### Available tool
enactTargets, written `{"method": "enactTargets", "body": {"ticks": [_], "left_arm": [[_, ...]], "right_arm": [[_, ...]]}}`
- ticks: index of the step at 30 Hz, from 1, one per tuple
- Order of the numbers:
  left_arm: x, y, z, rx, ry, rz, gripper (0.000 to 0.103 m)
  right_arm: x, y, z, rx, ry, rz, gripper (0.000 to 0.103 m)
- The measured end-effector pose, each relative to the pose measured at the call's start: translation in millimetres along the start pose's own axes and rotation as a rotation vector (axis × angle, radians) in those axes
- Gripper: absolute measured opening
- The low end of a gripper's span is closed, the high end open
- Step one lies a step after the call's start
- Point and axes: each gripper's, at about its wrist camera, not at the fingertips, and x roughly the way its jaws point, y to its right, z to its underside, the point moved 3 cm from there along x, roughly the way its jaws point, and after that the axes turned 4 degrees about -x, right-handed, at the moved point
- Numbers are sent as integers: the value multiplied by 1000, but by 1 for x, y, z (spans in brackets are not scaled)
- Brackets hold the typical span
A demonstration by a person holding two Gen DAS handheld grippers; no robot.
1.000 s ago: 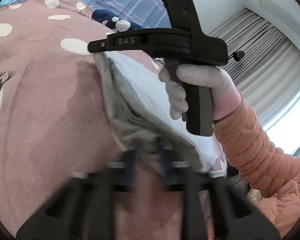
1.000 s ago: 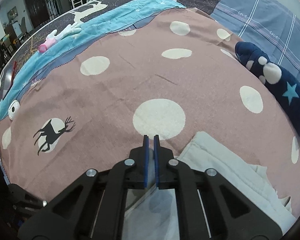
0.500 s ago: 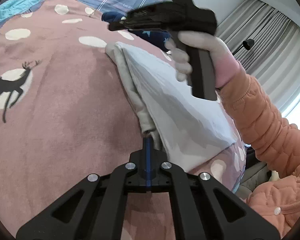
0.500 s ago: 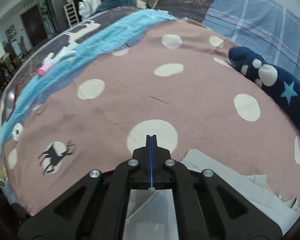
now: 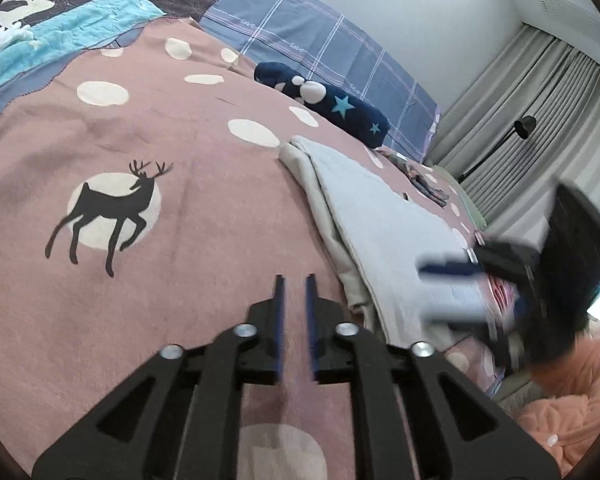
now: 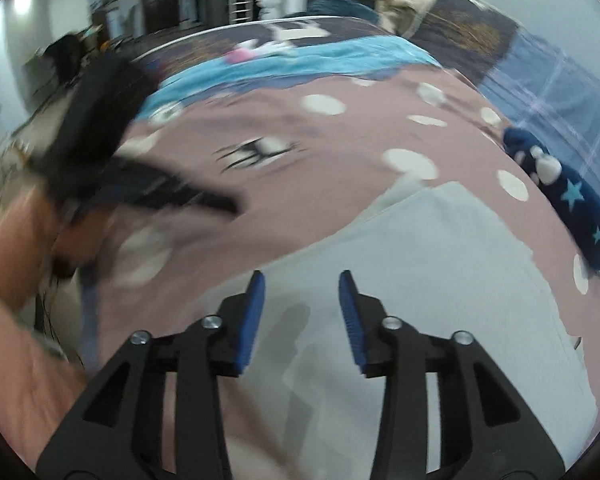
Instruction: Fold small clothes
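A pale grey folded garment (image 5: 380,216) lies flat on the pink spotted blanket (image 5: 180,208), its beige underlayer showing along the left fold. My left gripper (image 5: 293,280) hovers over the blanket just left of the garment's near corner; its jaws are opening a narrow gap with nothing between them. My right gripper (image 6: 302,280) hangs above the same garment (image 6: 440,280), jaws opening wide and empty. In the left wrist view the right gripper (image 5: 452,288) shows as a blur over the garment's right end. The left gripper (image 6: 204,200) is a dark blur at the left of the right wrist view.
A navy plush with stars (image 5: 328,104) lies beyond the garment, against a blue checked pillow (image 5: 324,44). A turquoise blanket (image 5: 60,32) covers the far left of the bed. Grey curtains (image 5: 540,120) and a black lamp (image 5: 524,126) stand behind. An orange quilted sleeve (image 5: 572,392) is at lower right.
Both grippers let go of the garment, which now lies flat and folded. The left backed off to the left of it; the right swung quickly away from the far edge toward the near right.
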Motion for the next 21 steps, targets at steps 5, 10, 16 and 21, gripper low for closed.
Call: {"method": "enactTargets", "body": {"ticks": [5,10,16,21], "left_arm": [[1,4,-8,1,13,-8,31],[2,0,-16,-40,31,-8,36],[26,0,-33,-72,-36,104,50],[81,15,-54,-25,-190,180,61]], "right_arm": [[5,-50,20,-135,-26,73,51],[34,-58,29,-218,-91,394,51],[53,-77,14,-271,-27,519,44],[43,-70,27,-220,-25,501,41]]}}
